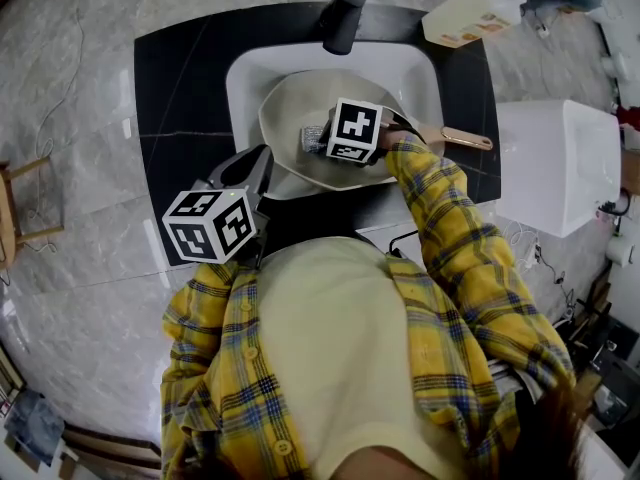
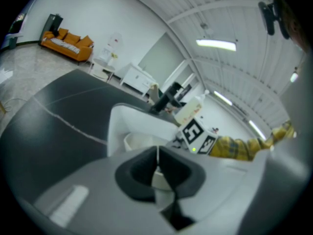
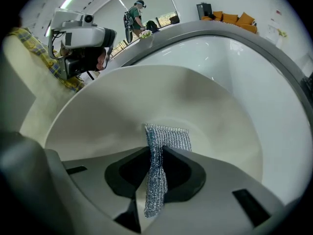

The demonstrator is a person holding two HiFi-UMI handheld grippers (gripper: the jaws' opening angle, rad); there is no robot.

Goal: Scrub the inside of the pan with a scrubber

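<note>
A cream pan lies tilted in the white sink, its copper-coloured handle pointing right. My right gripper is inside the pan, shut on a silvery mesh scrubber whose free end lies flat against the pan's inner wall. The right gripper's jaws pinch the scrubber's folded middle. At the pan's near left edge my left gripper is shut; in the left gripper view a thin pale edge, apparently the pan's rim, sits between its pads.
The sink is set in a black counter on a marble floor. A dark faucet stands behind the sink, with a cream bottle to its right. A white box stands beside the counter at the right.
</note>
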